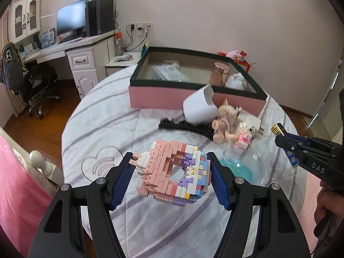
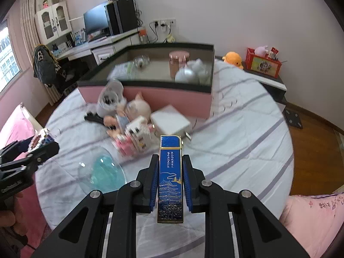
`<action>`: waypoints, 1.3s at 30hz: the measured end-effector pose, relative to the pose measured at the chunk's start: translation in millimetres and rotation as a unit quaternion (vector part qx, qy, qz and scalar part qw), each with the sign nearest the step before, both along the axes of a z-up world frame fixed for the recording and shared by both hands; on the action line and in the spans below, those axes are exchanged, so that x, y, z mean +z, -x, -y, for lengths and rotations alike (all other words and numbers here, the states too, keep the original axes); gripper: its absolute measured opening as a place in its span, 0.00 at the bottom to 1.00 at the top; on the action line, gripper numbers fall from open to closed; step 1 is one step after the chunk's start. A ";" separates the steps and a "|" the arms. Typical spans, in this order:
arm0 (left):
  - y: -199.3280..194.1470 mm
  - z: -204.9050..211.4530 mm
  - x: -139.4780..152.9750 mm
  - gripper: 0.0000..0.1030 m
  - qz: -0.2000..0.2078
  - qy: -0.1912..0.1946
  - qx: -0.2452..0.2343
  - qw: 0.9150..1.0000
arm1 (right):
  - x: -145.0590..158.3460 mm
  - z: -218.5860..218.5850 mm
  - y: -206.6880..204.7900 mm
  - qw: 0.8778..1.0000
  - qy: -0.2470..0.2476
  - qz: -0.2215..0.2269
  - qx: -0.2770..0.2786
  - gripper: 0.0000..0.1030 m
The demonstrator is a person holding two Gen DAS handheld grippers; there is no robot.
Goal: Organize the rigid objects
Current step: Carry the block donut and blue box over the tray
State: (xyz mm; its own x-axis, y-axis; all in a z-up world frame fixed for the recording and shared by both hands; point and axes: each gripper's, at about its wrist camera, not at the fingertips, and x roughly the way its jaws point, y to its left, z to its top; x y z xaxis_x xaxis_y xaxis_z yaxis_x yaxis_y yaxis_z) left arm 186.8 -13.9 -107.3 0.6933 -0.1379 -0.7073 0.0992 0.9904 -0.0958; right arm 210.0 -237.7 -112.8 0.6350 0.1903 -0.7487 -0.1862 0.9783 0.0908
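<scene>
Both fingers grip: left (image 1: 169, 167) brick donut (image 1: 172, 172), right (image 2: 171, 172) blue lighter (image 2: 171, 180), above bed (image 2: 247, 142).

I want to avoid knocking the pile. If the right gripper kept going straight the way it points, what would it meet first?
Probably the white charger block, just past the tip of the blue lighter that the right gripper clamps. Depth is unclear; it may pass above it toward the pink box.

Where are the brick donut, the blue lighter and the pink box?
brick donut (image 1: 172, 172), left wrist view, on its pink side.
blue lighter (image 2: 171, 176), right wrist view, on its printed face.
pink box (image 1: 154, 99), left wrist view, on its front wall.
</scene>
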 end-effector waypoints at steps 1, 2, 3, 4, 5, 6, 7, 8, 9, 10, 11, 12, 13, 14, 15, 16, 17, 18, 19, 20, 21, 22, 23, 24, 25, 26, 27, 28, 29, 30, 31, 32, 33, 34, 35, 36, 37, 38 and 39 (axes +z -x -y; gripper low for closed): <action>-1.9 -1.3 3.7 0.66 0.004 0.000 0.000 1.000 | 4.0 -0.3 -0.2 1.000 0.000 0.003 0.000 0.20; -3.5 -2.1 6.7 0.66 0.007 0.000 0.000 1.000 | 8.6 -1.2 -0.8 1.000 0.000 0.008 0.001 0.20; -5.5 -3.4 9.7 0.66 0.009 0.000 -0.001 1.000 | 12.1 -1.9 -1.7 1.000 0.000 0.012 0.001 0.20; -7.5 -4.0 13.4 0.66 0.013 -0.002 -0.001 1.000 | 14.5 -2.5 -2.4 1.000 -0.002 0.014 0.002 0.20; -10.3 -4.4 16.3 0.66 0.016 -0.002 -0.001 1.000 | 17.7 -3.0 -4.1 1.000 -0.004 0.017 0.002 0.20; -14.5 -5.5 21.1 0.66 0.021 -0.002 -0.003 1.000 | 21.1 -4.1 -6.3 1.000 -0.003 0.021 0.003 0.20; -17.3 -5.9 24.7 0.66 0.023 -0.003 -0.003 1.000 | 24.0 -5.0 -8.6 1.000 -0.003 0.023 0.003 0.20; -22.9 -6.7 30.4 0.66 0.029 -0.003 -0.004 1.000 | 27.4 -5.7 -12.0 1.000 -0.006 0.025 0.005 0.20; -29.1 -7.1 36.7 0.66 0.036 -0.004 -0.005 0.999 | 31.4 -6.1 -16.3 1.000 -0.010 0.028 0.007 0.20; -33.4 -7.4 41.2 0.66 0.039 -0.004 -0.007 0.999 | 35.4 -6.7 -20.3 0.999 -0.012 0.030 0.008 0.20; -40.7 -7.4 46.5 0.66 0.043 -0.005 -0.009 0.999 | 40.8 -8.1 -25.7 0.999 -0.013 0.035 0.010 0.20; -50.0 -7.3 53.4 0.66 0.050 -0.006 -0.011 0.999 | 45.5 -9.0 -31.2 0.999 -0.014 0.039 0.012 0.20; -56.4 -7.4 57.7 0.66 0.054 -0.007 -0.012 0.998 | 50.2 -9.8 -37.0 0.999 -0.015 0.043 0.014 0.20; -66.0 -6.7 63.3 0.66 0.059 -0.008 -0.015 0.998 | 55.3 -10.3 -44.5 0.999 -0.017 0.048 0.016 0.20; -74.0 -6.6 67.5 0.66 0.062 -0.007 -0.017 0.998 | 60.6 -10.7 -53.1 0.998 -0.019 0.052 0.017 0.20; -84.7 -6.3 72.3 0.66 0.065 -0.006 -0.017 0.998 | 64.4 -11.7 -60.5 0.998 -0.020 0.055 0.019 0.20; -93.6 -5.9 75.9 0.66 0.068 -0.007 -0.018 0.997 | 68.6 -12.4 -70.6 0.998 -0.021 0.058 0.021 0.20; -103.9 -4.8 79.0 0.66 0.070 -0.008 -0.019 0.997 | 72.1 -13.2 -82.1 0.998 -0.022 0.060 0.022 0.20; -114.5 -3.7 81.4 0.66 0.070 -0.005 -0.022 0.997 | 73.9 -14.1 -90.6 0.998 -0.023 0.061 0.023 0.20; -127.5 -1.9 83.5 0.66 0.068 0.000 -0.025 0.997 | 75.7 -14.4 -102.2 0.998 -0.025 0.060 0.024 0.20; -141.1 1.2 85.0 0.66 0.067 0.002 -0.028 0.997 | 76.0 -14.4 -113.2 0.998 -0.029 0.058 0.024 0.20; -153.1 5.0 85.6 0.66 0.068 0.001 -0.030 0.997 | 75.8 -13.4 -127.8 0.998 -0.032 0.056 0.024 0.20; -162.3 8.3 85.6 0.66 0.067 0.000 -0.031 0.997 | 74.4 -12.0 -136.8 0.998 -0.032 0.053 0.022 0.20; -176.5 12.6 84.5 0.66 0.064 0.000 -0.036 0.997 | 72.2 -11.2 -149.0 0.998 -0.032 0.049 0.020 0.20; -189.6 17.0 81.9 0.66 0.059 0.000 -0.040 0.997 | 70.1 -9.9 -160.8 0.998 -0.033 0.044 0.018 0.20; -199.3 20.5 80.0 0.66 0.056 -0.001 -0.042 0.998 | 67.1 -8.5 -174.5 0.998 -0.035 0.040 0.017 0.20; -213.6 25.6 75.4 0.66 0.050 -0.002 -0.045 0.998 | 63.7 -7.5 -186.5 0.999 -0.035 0.034 0.016 0.20; -222.9 28.7 72.0 0.66 0.046 -0.004 -0.046 0.998 | 60.3 -6.5 -195.8 0.999 -0.035 0.030 0.014 0.20; -236.0 33.3 66.4 0.66 0.039 -0.003 -0.049 0.998 | 55.7 -5.6 -209.0 0.999 -0.034 0.023 0.012 0.20; -248.7 37.7 60.4 0.66 0.031 -0.002 -0.051 0.998 | 51.2 -5.1 -219.1 0.999 -0.034 0.017 0.011 0.20; -259.6 41.8 54.7 0.66 0.024 -0.002 -0.053 0.998 | 47.2 -5.4 -226.4 0.999 -0.035 0.012 0.010 0.20; -267.0 44.7 49.7 0.66 0.019 -0.002 -0.054 0.998 | 42.2 -4.3 -235.4 0.999 -0.035 0.007 0.007 0.20; -276.3 48.7 43.4 0.66 0.010 -0.001 -0.057 0.998 | 37.4 -3.1 -243.8 0.999 -0.035 0.001 0.004 0.20; -281.3 51.2 38.8 0.66 0.005 0.000 -0.059 0.998 | 34.7 -2.5 -249.5 0.999 -0.036 -0.004 0.001 0.20; -288.2 55.0 33.2 0.66 -0.002 0.000 -0.063 0.998 | 30.5 -1.8 -255.6 0.999 -0.036 -0.009 -0.002 0.20; -292.8 58.0 29.0 0.66 -0.008 -0.001 -0.066 0.998 | 26.5 -0.8 -260.6 0.999 -0.035 -0.013 -0.004 0.20; -297.9 60.9 24.4 0.66 -0.015 -0.002 -0.069 0.998 | 23.1 0.5 -264.9 0.999 -0.035 -0.017 -0.006 0.20; -301.2 62.4 21.6 0.66 -0.022 -0.001 -0.070 0.997 | 19.3 1.8 -268.6 0.999 -0.036 -0.022 -0.007 0.20; -304.3 62.6 20.3 0.67 -0.027 0.003 -0.072 0.997 | 15.6 3.0 -271.5 0.999 -0.037 -0.026 -0.009 0.20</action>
